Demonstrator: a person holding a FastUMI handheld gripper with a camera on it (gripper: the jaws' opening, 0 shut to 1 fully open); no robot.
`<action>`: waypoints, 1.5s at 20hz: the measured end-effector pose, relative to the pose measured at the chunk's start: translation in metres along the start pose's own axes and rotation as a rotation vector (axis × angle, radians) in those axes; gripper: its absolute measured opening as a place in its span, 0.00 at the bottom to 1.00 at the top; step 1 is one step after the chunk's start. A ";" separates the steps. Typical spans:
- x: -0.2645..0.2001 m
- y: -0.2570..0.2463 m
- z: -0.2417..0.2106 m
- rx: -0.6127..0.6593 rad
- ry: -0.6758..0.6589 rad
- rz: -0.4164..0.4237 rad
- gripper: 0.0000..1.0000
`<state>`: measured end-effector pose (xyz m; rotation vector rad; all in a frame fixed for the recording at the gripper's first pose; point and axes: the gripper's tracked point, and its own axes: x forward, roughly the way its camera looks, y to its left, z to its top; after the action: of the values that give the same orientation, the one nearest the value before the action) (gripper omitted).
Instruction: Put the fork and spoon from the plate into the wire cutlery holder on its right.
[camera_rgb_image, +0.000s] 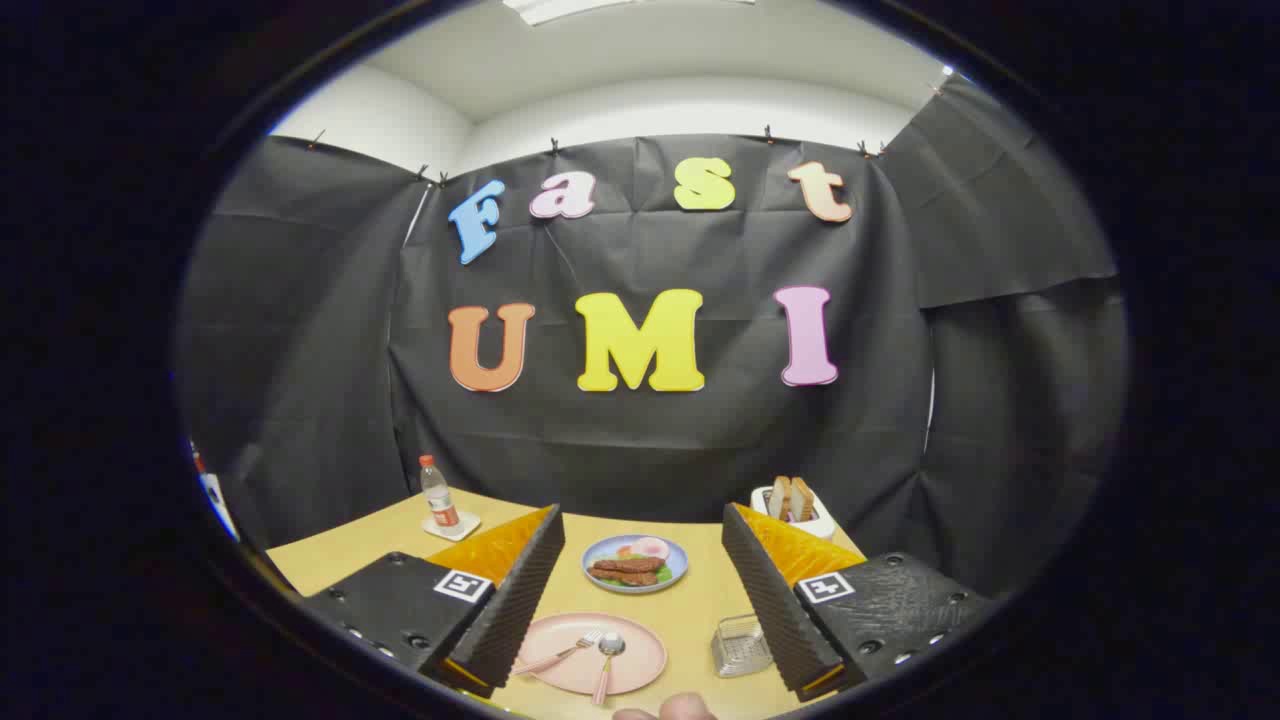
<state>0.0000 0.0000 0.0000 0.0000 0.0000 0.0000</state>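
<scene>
While the gripper (640, 590) hangs above the table (700, 620) with its two fingers spread wide and nothing between them, we see the pink plate (640, 668) low in the gap between the fingertips, toward six o'clock from the midpoint of the fingers.

On that plate lie one fork (562, 655) and one spoon (606, 660), side by side and not touching. The fork sits on the nine o'clock side, its long axis slanting from handle at about eight o'clock to tines at about two o'clock. The spoon lies nearer the plate's middle, its axis close to straight, bowl at twelve o'clock and handle running to six o'clock.

The wire cutlery holder (741, 645) stands at three o'clock from the plate, apart from its rim and just beside the right finger; we count one, and it looks empty. We judge that neither piece has been moved yet.

The coming move, as we read it, turns on the gripper dropping toward six o'clock onto the plate; the spoon lies closer to the holder, so it would have the shorter carry.

Beyond the fingers, at twelve o'clock, we count one blue plate of food (634, 562), one toaster with bread (792, 506) at about one o'clock, and one bottle (437, 493) on a coaster at about ten o'clock.
</scene>
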 end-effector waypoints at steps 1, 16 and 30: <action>-0.001 0.000 -0.001 0.001 0.001 0.003 0.95; -0.017 0.027 -0.022 -0.019 0.056 0.034 0.95; 0.010 0.063 -0.225 -0.084 0.600 0.053 0.96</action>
<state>0.0101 0.0629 -0.2251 -0.0844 0.5997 0.0533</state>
